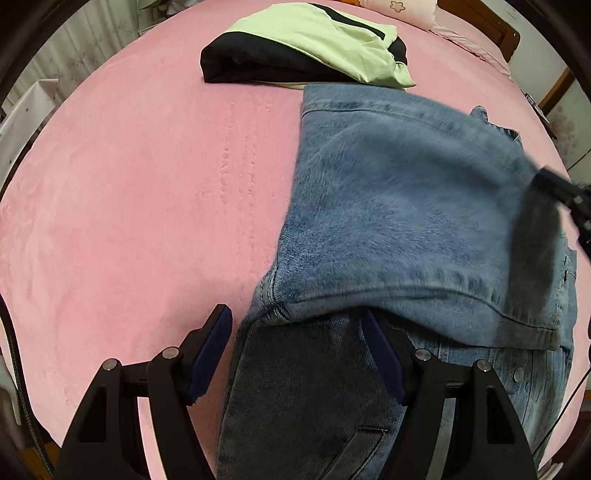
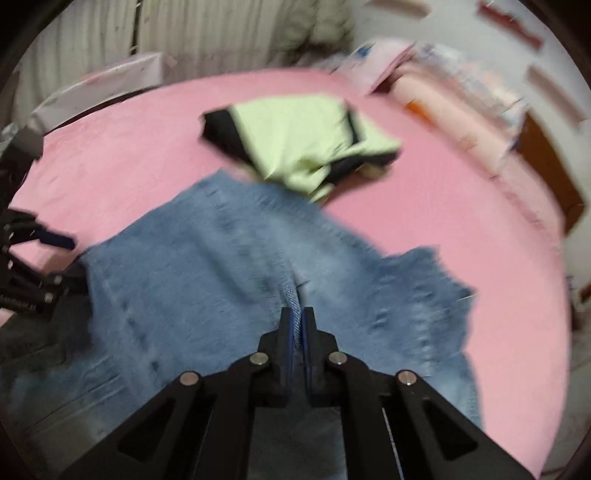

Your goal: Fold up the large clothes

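A pair of blue jeans [image 1: 399,221] lies on the pink bed, with one part lifted and folded over the rest. My left gripper [image 1: 299,317] is open and low over the jeans' near edge, its fingers [image 1: 214,343] spread on either side of the denim. My right gripper [image 2: 297,317] is shut on a fold of the jeans [image 2: 221,277] and holds it up; it shows as a dark blur at the right edge of the left wrist view [image 1: 561,195]. The left gripper also shows at the left edge of the right wrist view [image 2: 40,254].
A folded light green and black garment [image 1: 306,48] lies on the pink bedsheet [image 1: 129,184] just beyond the jeans, also in the right wrist view [image 2: 303,144]. Pink pillows [image 1: 402,9] and a wooden headboard [image 1: 495,29] are at the far right. Curtains [image 2: 184,33] hang behind the bed.
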A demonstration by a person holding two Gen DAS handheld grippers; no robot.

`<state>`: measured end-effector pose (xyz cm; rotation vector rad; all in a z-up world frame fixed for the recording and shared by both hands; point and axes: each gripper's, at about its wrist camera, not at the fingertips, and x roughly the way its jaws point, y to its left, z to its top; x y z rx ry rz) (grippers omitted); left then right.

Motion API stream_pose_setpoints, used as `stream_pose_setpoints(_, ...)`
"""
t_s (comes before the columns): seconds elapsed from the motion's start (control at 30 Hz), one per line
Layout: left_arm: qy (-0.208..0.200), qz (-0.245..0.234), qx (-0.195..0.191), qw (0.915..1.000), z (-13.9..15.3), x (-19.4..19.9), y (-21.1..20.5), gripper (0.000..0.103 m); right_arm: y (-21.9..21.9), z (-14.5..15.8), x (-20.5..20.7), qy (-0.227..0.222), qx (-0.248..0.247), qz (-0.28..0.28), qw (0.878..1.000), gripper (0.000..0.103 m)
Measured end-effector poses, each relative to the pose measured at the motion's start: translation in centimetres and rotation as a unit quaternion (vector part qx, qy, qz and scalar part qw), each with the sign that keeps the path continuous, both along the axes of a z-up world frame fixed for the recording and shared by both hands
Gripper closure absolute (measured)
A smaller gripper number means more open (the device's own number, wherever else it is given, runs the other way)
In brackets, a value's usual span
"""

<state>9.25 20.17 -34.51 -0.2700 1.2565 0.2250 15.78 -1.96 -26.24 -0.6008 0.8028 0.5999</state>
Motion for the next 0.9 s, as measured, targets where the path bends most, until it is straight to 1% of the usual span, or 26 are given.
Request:
stream_pose_setpoints(0.03,-0.001,0.001,-0.001,1.0000,0.0,0.0,0.0,0.032,-0.2,0.6,0.0,-0.021,0.009,-0.020,1.000,0.099)
stream_pose_setpoints(0.1,-0.003,0.001,-0.005,1.0000,-0.1,0.1,-0.1,0.032,-0.6,1.0,0.4,-0.039,0.023,-0.054,0.998,0.100)
stream_pose_setpoints(0.2,-0.007,-0.003,-0.003,1.0000,-0.1,0.3,-0.4,0.032,-0.8,0.1,1.7,-0.038,0.021,-0.082,0.996,0.100)
stream_pose_setpoints(0.3,-0.012,-0.002,0.000,0.9999,-0.3,0.5,-0.7,0.031,-0.5,-1.9,3.9,-0.013,0.016,-0.104,0.994,0.100)
stream_pose_setpoints(0.37,-0.010,0.000,0.003,0.9999,-0.6,0.6,-0.7,0.031,-0.3,-3.9,5.7,0.027,0.010,-0.118,0.993,0.099)
stream_pose_setpoints(0.4,-0.007,0.003,0.004,1.0000,-0.8,0.5,-0.5,0.031,-0.3,-4.8,6.9,0.064,0.012,-0.124,0.990,0.099)
stream_pose_setpoints(0.47,-0.001,0.013,0.000,0.9999,-0.9,0.3,0.0,0.031,-0.6,-5.4,8.4,0.104,0.020,-0.143,0.984,0.099)
stream_pose_setpoints(0.5,0.000,0.016,-0.002,0.9999,-0.9,0.3,0.3,0.031,-1.0,-5.2,9.0,0.115,0.028,-0.156,0.981,0.095)
stream_pose_setpoints(0.53,0.001,0.020,-0.005,0.9998,-0.8,-0.1,0.7,0.031,-1.5,-4.7,9.5,0.122,0.046,-0.172,0.976,0.094)
stream_pose_setpoints(0.63,0.000,0.022,-0.003,0.9997,-0.5,-1.4,1.4,0.031,-2.6,-2.8,9.5,0.131,0.112,-0.186,0.967,0.094)
stream_pose_setpoints(0.7,0.001,0.023,0.000,0.9997,-0.2,-2.1,1.7,0.031,-2.2,-2.4,9.1,0.131,0.129,-0.179,0.966,0.094)
stream_pose_setpoints(0.77,-0.001,0.025,0.001,0.9997,0.1,-2.7,2.0,0.031,-1.1,-3.2,8.8,0.138,0.129,-0.173,0.967,0.094)
stream_pose_setpoints(0.87,-0.012,0.028,0.005,0.9995,0.8,-2.7,2.1,0.031,0.8,-5.5,8.8,0.151,0.120,-0.170,0.966,0.094)
stream_pose_setpoints(0.9,-0.014,0.028,0.006,0.9995,0.8,-2.4,2.0,0.031,1.6,-6.8,8.9,0.161,0.115,-0.171,0.965,0.094)
